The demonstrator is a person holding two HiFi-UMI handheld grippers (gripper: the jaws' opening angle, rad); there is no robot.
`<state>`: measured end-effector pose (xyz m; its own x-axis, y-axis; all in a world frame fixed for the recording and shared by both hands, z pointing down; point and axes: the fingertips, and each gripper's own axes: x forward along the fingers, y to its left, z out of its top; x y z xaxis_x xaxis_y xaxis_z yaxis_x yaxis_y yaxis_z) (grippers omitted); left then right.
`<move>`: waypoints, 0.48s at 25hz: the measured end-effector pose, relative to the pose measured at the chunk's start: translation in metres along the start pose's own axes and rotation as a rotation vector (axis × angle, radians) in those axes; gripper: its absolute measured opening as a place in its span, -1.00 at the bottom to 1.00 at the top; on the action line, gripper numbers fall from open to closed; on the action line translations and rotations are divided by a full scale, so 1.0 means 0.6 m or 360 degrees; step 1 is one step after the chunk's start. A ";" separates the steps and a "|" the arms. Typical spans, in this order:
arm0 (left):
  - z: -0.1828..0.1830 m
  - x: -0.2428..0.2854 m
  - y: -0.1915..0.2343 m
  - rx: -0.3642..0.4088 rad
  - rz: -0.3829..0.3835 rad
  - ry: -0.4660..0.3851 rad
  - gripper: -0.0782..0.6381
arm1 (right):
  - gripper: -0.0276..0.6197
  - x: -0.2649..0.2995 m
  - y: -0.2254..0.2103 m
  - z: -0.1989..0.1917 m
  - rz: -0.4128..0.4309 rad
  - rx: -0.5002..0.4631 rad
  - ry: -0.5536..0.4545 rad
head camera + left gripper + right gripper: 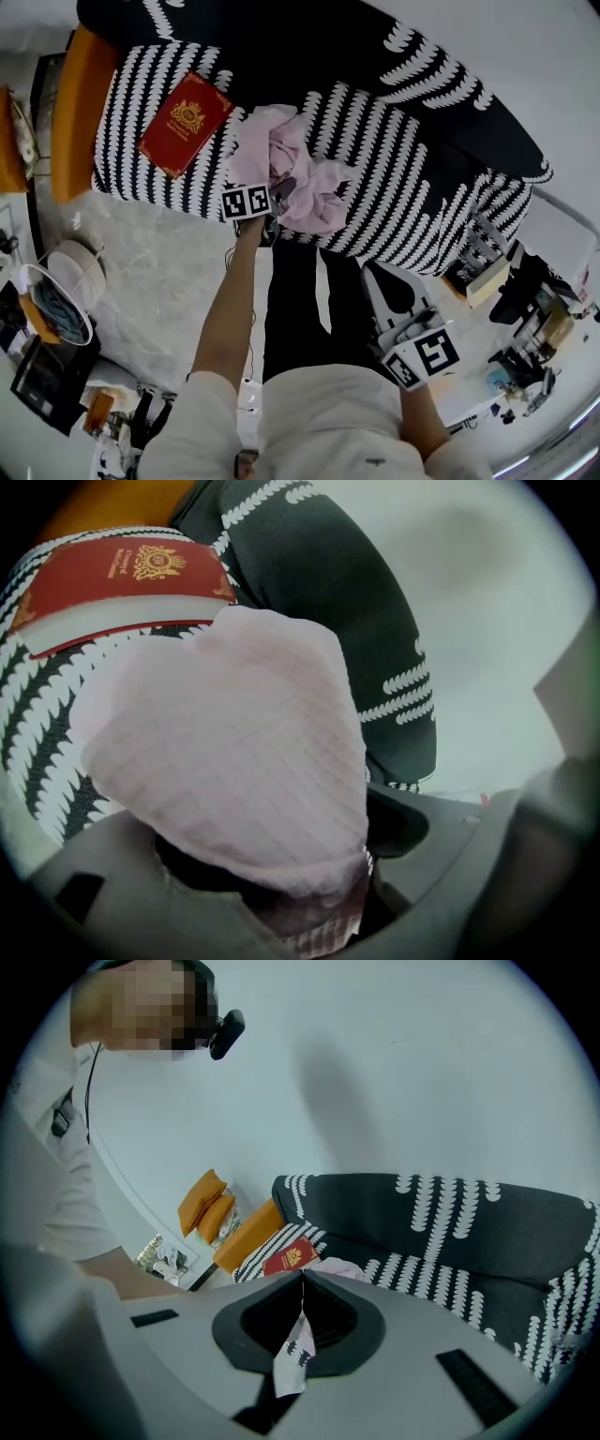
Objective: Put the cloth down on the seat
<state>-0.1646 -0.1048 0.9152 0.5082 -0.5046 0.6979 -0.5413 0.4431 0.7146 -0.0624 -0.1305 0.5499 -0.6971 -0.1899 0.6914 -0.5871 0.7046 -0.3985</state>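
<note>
A crumpled pink cloth (291, 173) lies on the black-and-white patterned sofa seat (394, 178), to the right of a red book (185, 122). My left gripper (281, 192) reaches into the cloth's near edge. In the left gripper view the cloth (234, 752) drapes over the left gripper (272, 864) and hides the fingertips. The jaws stand wide apart and do not pinch the fabric. My right gripper (377, 278) hangs low over the floor in front of the sofa. Its jaws meet in a closed seam (302, 1274) and hold nothing.
An orange cushion (80, 103) forms the sofa's left end, and the dark backrest (309, 47) runs behind the seat. The person's black trousers (300, 300) stand close to the seat front. Clutter lies on the floor at left (56, 300) and at right (511, 281).
</note>
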 end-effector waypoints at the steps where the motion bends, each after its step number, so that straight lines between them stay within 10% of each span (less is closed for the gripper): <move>1: 0.000 -0.003 0.000 -0.0004 -0.0008 -0.0010 0.23 | -0.89 0.000 0.001 0.003 -0.0004 0.0001 -0.0007; 12: -0.011 -0.042 0.000 -0.0036 0.0048 -0.0077 0.52 | -0.89 0.003 0.026 0.037 0.0018 -0.0032 -0.0058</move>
<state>-0.1725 -0.0872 0.8980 0.4585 -0.5258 0.7164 -0.5402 0.4752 0.6945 -0.0818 -0.1352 0.5317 -0.7183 -0.2064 0.6644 -0.5710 0.7204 -0.3936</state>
